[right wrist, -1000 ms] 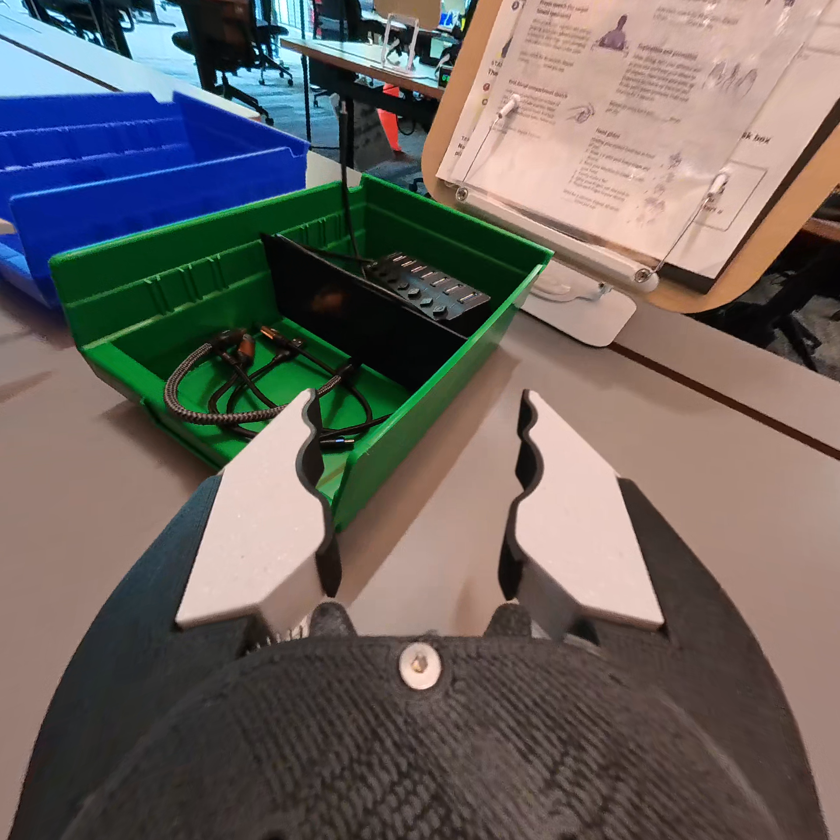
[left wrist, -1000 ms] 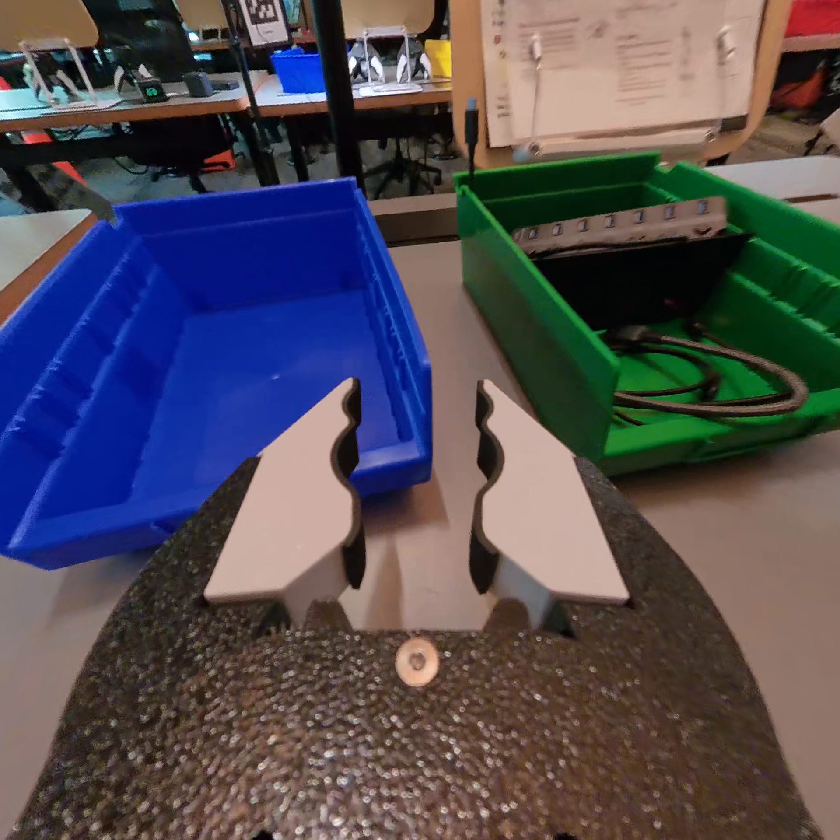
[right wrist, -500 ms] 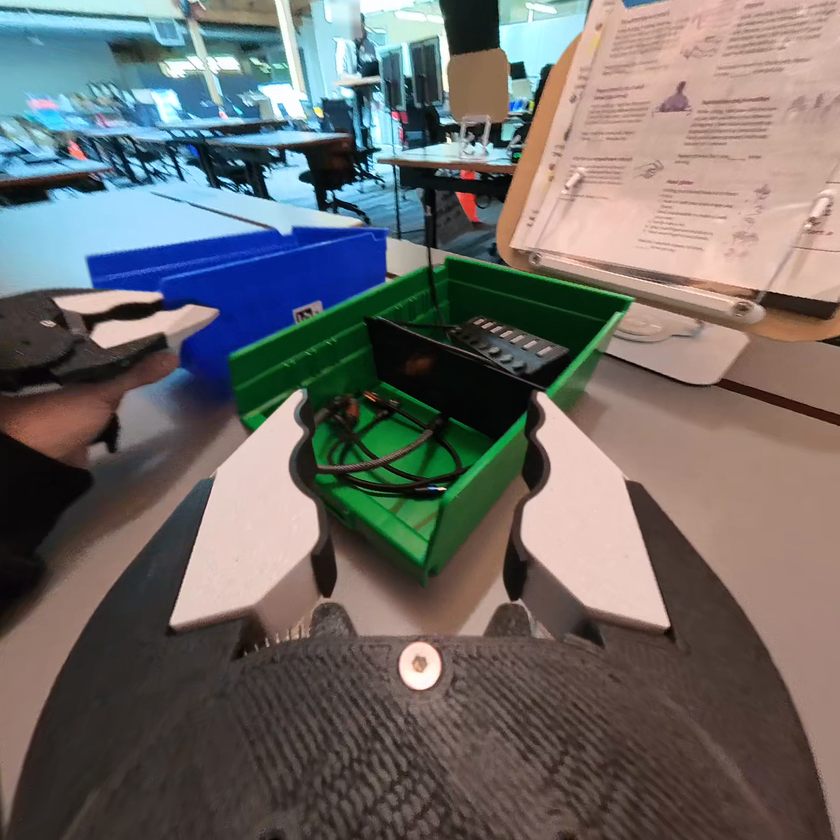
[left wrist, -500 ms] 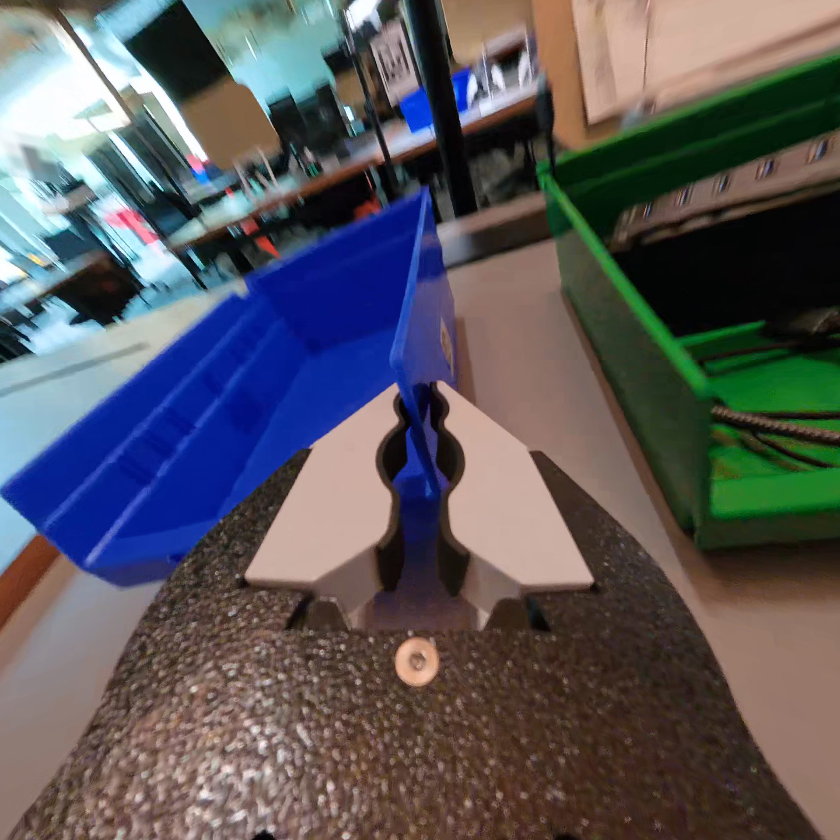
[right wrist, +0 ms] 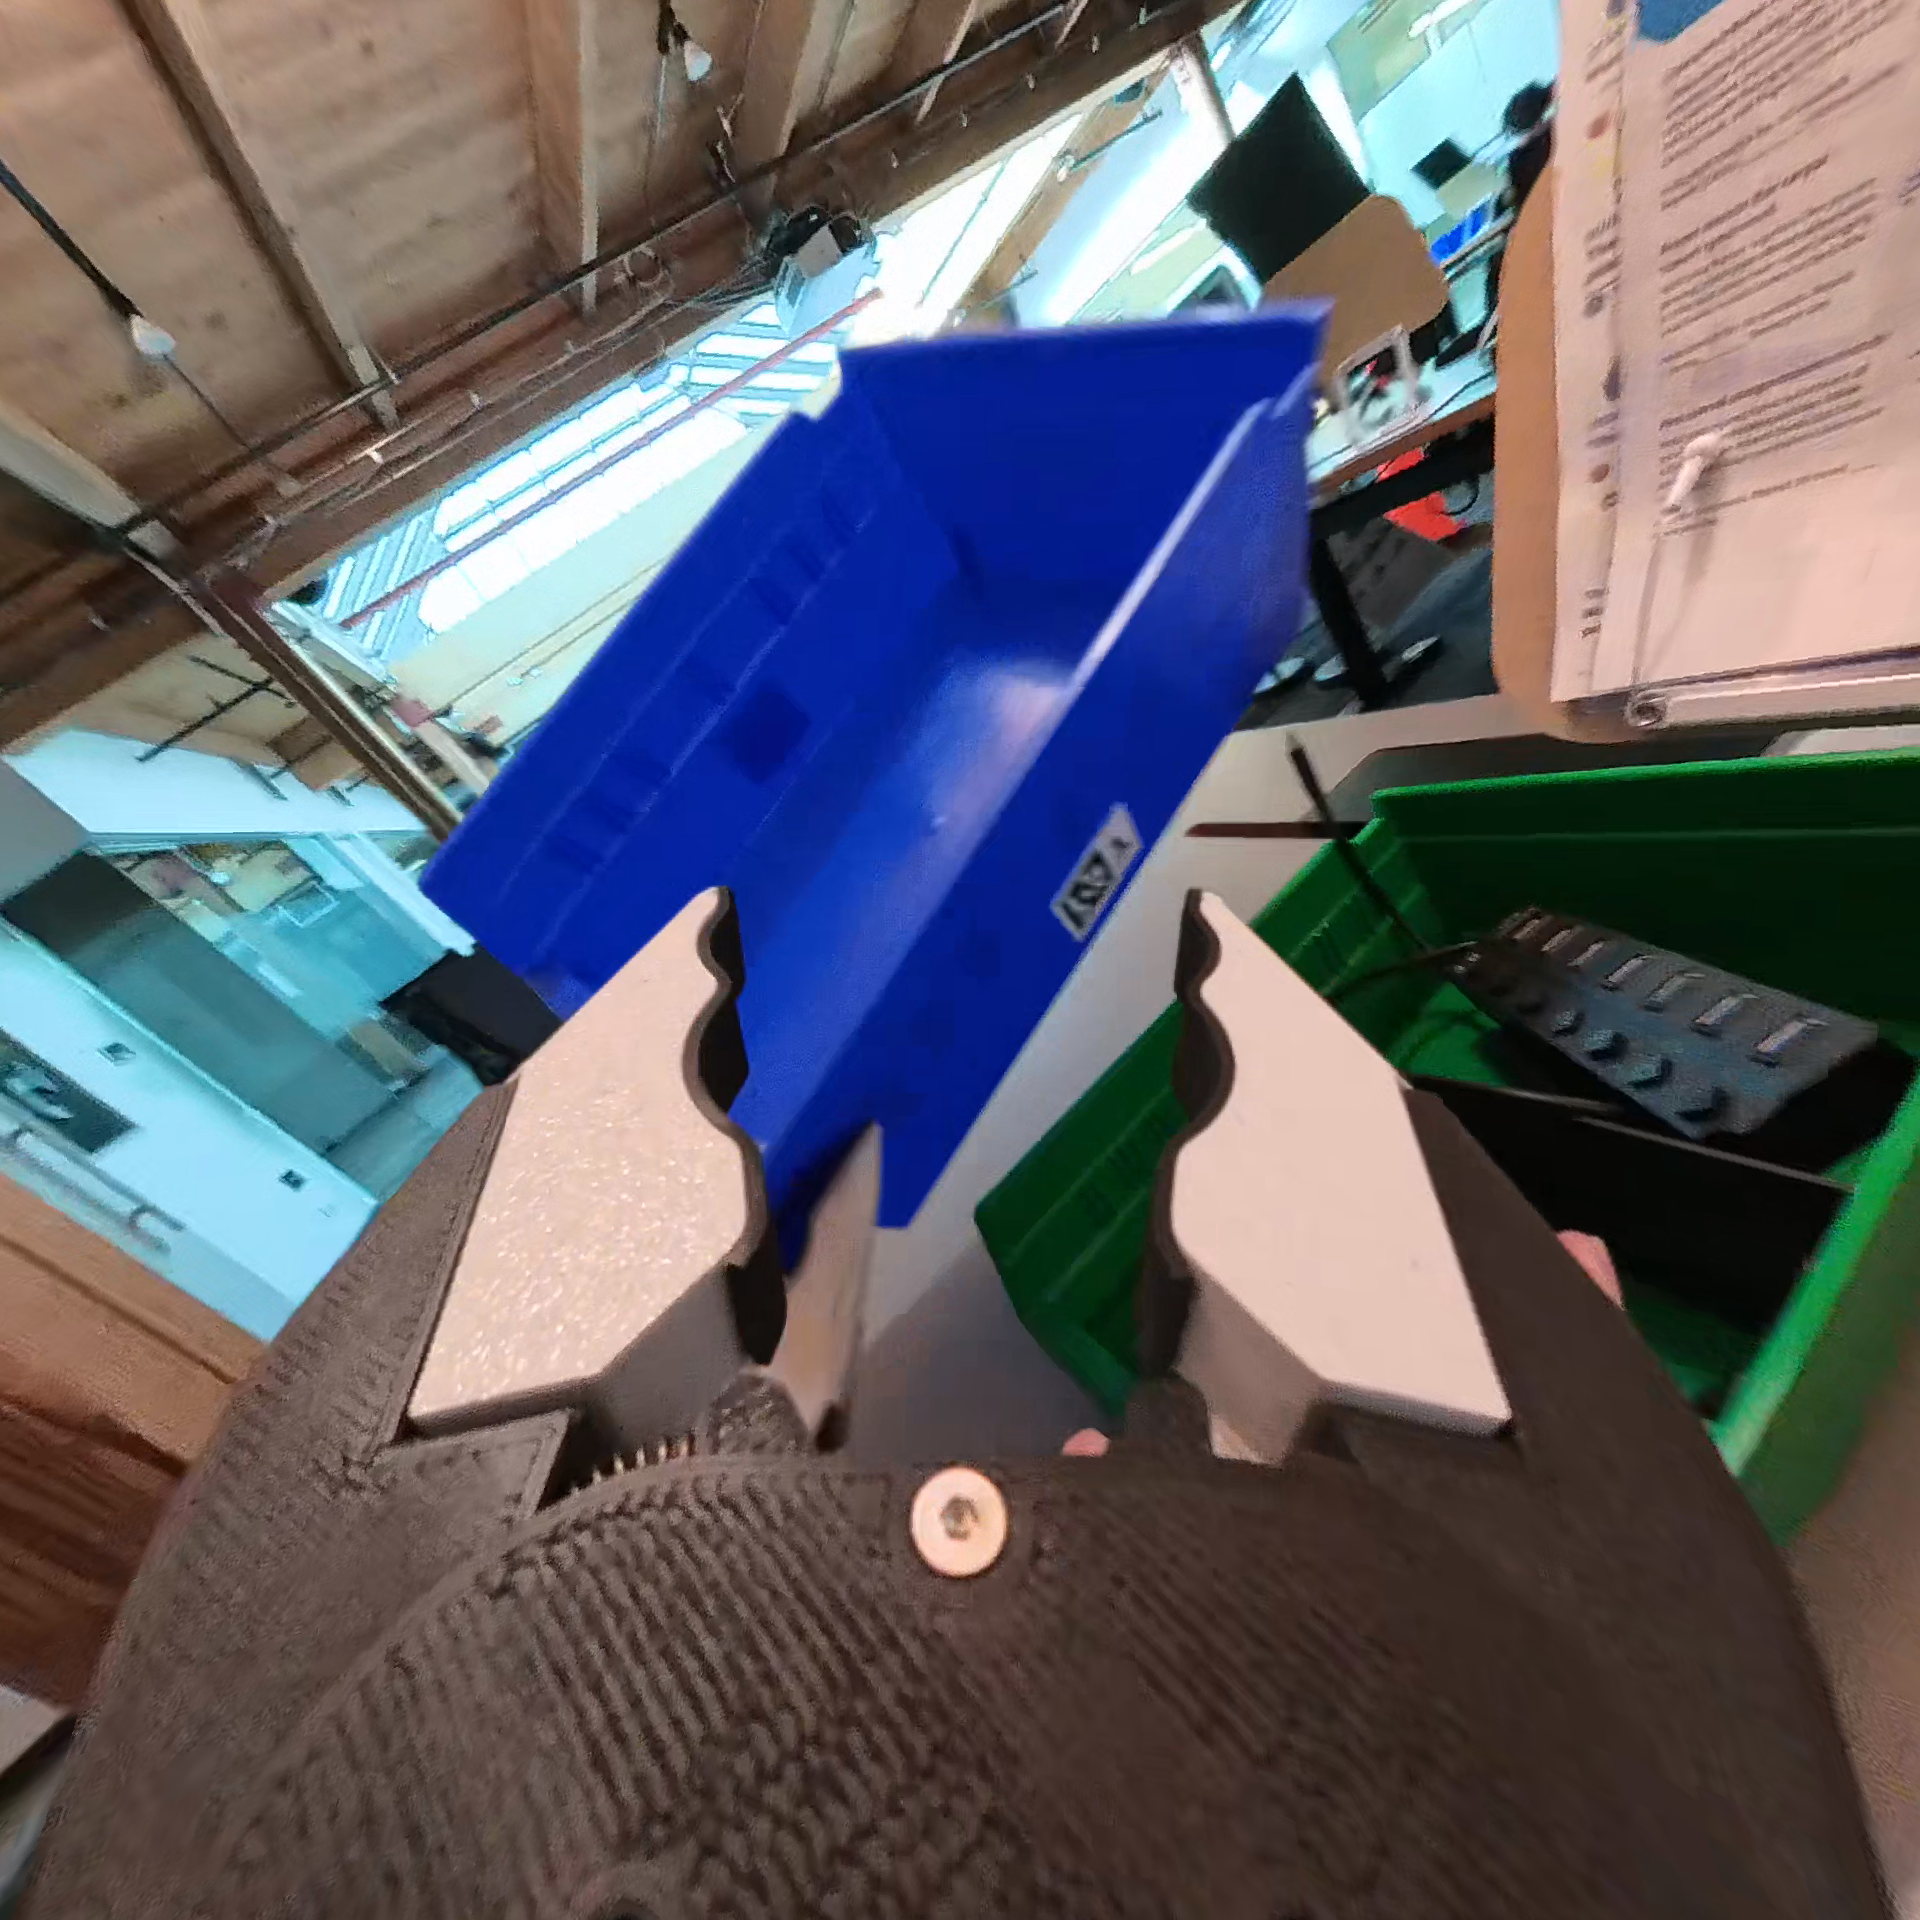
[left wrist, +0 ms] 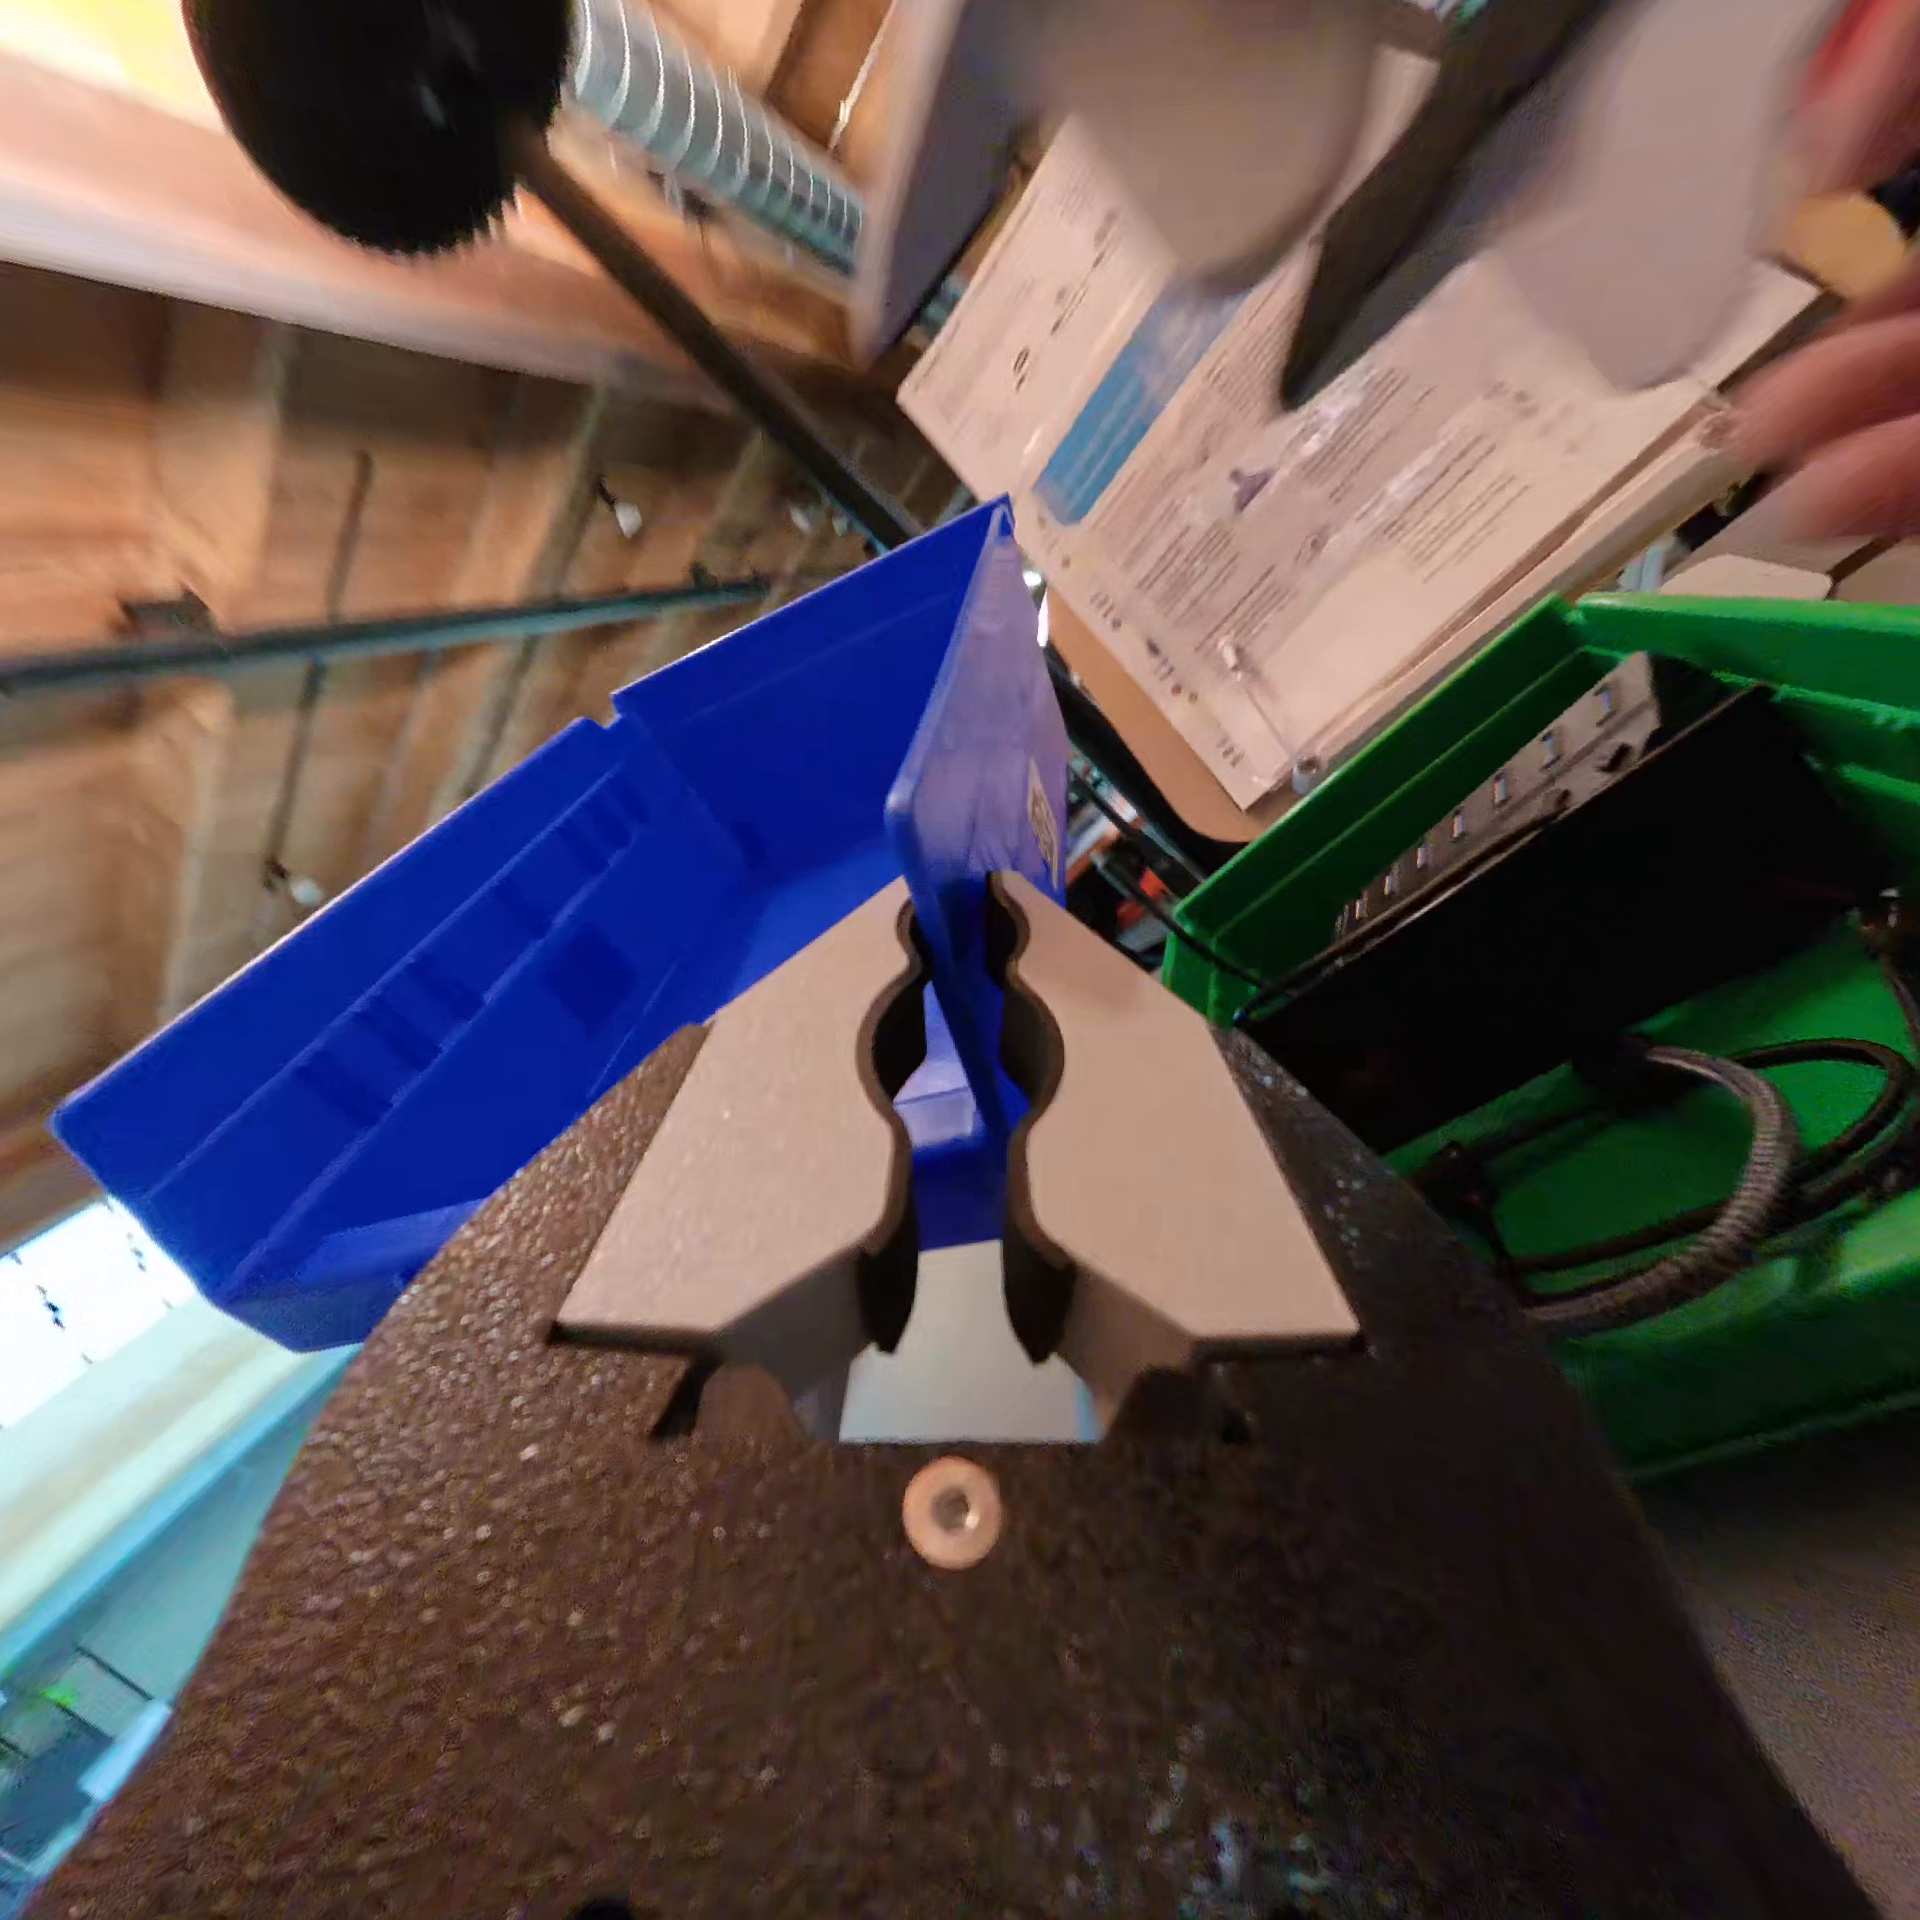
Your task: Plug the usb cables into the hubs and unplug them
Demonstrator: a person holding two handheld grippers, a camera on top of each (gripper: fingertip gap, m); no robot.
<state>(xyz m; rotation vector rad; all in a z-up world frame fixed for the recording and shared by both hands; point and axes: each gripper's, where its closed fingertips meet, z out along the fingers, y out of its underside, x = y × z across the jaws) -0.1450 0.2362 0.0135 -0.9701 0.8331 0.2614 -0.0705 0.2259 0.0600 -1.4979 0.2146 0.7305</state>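
My left gripper (left wrist: 961, 904) is shut on the side wall of an empty blue bin (left wrist: 623, 914) and holds it raised and tilted, with the ceiling behind it. The bin also shows in the right wrist view (right wrist: 935, 623). My right gripper (right wrist: 956, 904) is open and empty, close behind the blue bin. A green bin (left wrist: 1351, 831) on the right holds a grey USB hub (left wrist: 1496, 805) behind a black divider (left wrist: 1558, 935), with braided black cables (left wrist: 1766, 1143) in front. The hub also shows in the right wrist view (right wrist: 1662, 1029).
A wooden stand with clipped printed sheets (left wrist: 1299, 520) stands behind the green bin (right wrist: 1662, 821). A blurred hand (left wrist: 1849, 416) shows at the top right of the left wrist view. A black pole (left wrist: 727, 343) rises behind the bins. The grey table (right wrist: 1143, 997) lies between the bins.
My left gripper, shut on the blue bin's wall, has lifted and tilted the bin off the table. Both views now tilt up toward the ceiling. My right gripper has come in close behind the bin, still open.
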